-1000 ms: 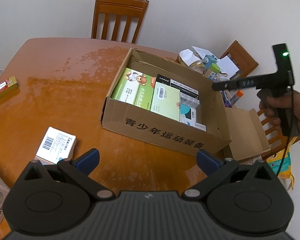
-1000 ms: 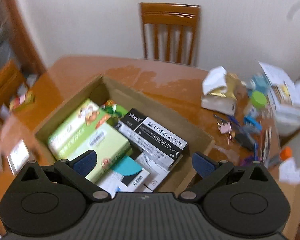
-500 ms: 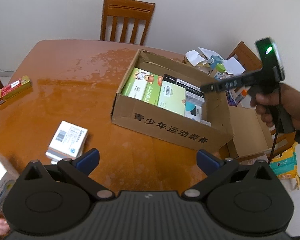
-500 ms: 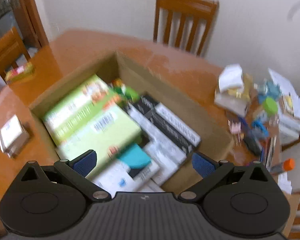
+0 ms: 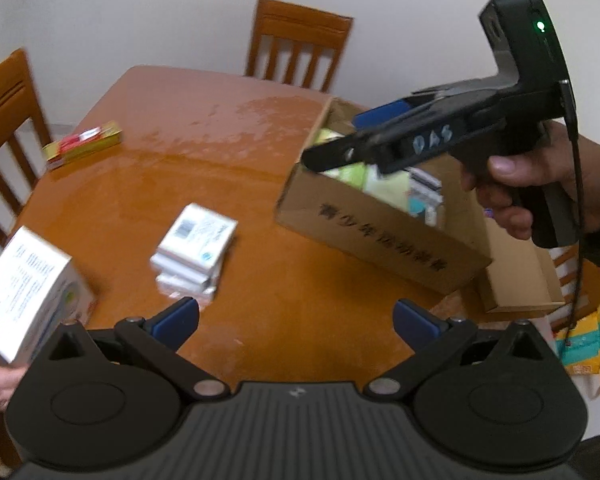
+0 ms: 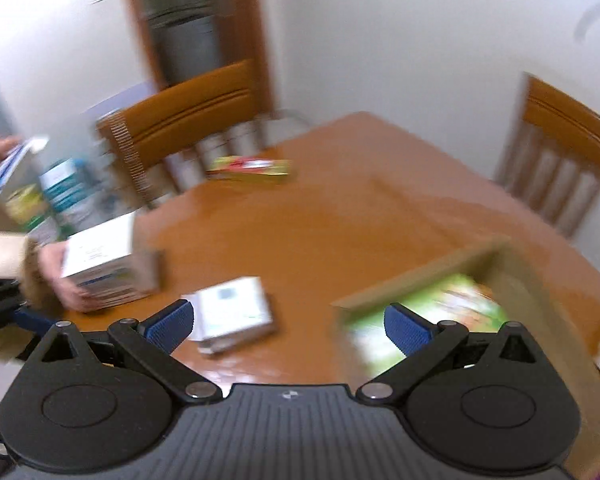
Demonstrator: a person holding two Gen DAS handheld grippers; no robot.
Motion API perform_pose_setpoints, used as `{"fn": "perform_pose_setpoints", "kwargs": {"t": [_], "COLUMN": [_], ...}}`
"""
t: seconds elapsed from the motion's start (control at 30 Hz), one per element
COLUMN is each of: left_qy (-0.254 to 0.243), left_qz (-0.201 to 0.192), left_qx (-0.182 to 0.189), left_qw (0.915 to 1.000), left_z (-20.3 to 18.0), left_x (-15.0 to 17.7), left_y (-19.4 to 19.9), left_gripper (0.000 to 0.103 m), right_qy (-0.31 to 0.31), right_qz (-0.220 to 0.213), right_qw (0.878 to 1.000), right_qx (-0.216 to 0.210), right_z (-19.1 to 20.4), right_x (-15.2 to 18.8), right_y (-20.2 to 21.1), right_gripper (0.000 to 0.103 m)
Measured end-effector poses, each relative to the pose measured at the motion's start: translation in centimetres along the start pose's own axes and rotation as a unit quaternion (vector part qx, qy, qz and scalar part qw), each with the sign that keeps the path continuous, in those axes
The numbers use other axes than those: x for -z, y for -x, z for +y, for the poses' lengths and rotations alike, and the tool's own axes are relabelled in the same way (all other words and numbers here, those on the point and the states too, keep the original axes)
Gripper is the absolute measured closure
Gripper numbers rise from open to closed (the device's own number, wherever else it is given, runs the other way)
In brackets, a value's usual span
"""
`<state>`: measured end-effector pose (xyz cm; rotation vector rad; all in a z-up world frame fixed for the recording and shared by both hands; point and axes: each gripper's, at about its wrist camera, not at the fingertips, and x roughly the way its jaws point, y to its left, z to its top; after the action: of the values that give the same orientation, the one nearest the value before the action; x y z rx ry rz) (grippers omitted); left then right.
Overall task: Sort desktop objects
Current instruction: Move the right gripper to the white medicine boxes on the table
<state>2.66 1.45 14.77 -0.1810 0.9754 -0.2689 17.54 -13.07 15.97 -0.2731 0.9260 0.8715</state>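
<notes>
The left gripper [image 5: 296, 318] hangs above the near edge of the orange tabletop [image 5: 204, 120] with its blue-padded fingers [image 5: 176, 316] spread wide and nothing between them; the right gripper [image 6: 288, 320] is likewise spread and empty, and it shows in the left wrist view as a black tool over the cardboard box [image 5: 380, 232], gripped by a hand [image 5: 540, 184] at the right.

The cardboard box stands open on the right part of the tabletop, printed characters along its front wall, and it holds green and white packages lying side by side; the right wrist view is blurred, yet the green package [image 6: 432, 316] inside the box can be made out just beyond the right finger.

A small stack of white packets [image 5: 196, 248] lies on the tabletop left of the box, well apart from it and just beyond the left finger; a larger white box [image 5: 28, 288] sits tilted at the left edge, and another hand [image 6: 68, 276] with a pale sleeve touches it in the right wrist view; a flat red and yellow pack [image 5: 84, 148] lies near the far left edge of the tabletop.

Wooden chairs [image 5: 296, 44] stand round the tabletop against a white wall.
</notes>
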Motion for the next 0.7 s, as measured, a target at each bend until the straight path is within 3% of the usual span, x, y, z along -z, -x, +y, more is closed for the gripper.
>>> {"fn": "perform_pose_setpoints", "kwargs": {"t": [0.13,0.2,0.27,0.4,0.43,0.47,0.6,0.63,0.7], "left_qy": [0.03,0.043,0.054,0.061,0.06,0.059,0.064,0.068,0.074], "left_qz": [0.0,0.002,0.003,-0.001,-0.002,-0.002,-0.001,-0.001,-0.001], "left_qx": [-0.018,-0.022,-0.025,-0.025,-0.026,-0.028,-0.025,-0.024,-0.021], "left_qw": [0.9994,0.9988,0.9982,0.9978,0.9979,0.9979,0.9976,0.9974,0.9971], "left_z": [2.5,3.5,4.5,5.7,5.9,6.2,7.4,7.7,8.3], "left_x": [1.2,1.8,2.3,2.7,2.8,2.9,3.2,3.3,3.4], "left_y": [0.6,0.5,0.4,0.3,0.3,0.2,-0.2,-0.2,-0.3], "left_gripper": [0.0,0.0,0.0,0.0,0.0,0.0,0.0,0.0,0.0], "right_qy": [0.046,0.139,0.237,0.357,0.387,0.434,0.605,0.629,0.658], "right_qz": [0.03,0.028,0.037,0.072,0.082,0.088,0.118,0.127,0.143], "right_qw": [0.998,0.989,0.97,0.929,0.916,0.894,0.784,0.763,0.735], "right_qx": [-0.013,-0.031,-0.03,-0.067,-0.072,-0.073,-0.073,-0.073,-0.08], "right_z": [2.6,4.1,5.6,6.9,7.4,8.0,9.8,10.0,10.3], "right_x": [-0.9,-1.2,-1.6,-1.7,-1.6,-1.2,1.0,1.3,1.7], "right_y": [-3.9,-5.1,-6.5,-9.6,-10.2,-10.8,-13.5,-14.1,-15.1], "right_gripper": [0.0,0.0,0.0,0.0,0.0,0.0,0.004,0.009,0.015]}}
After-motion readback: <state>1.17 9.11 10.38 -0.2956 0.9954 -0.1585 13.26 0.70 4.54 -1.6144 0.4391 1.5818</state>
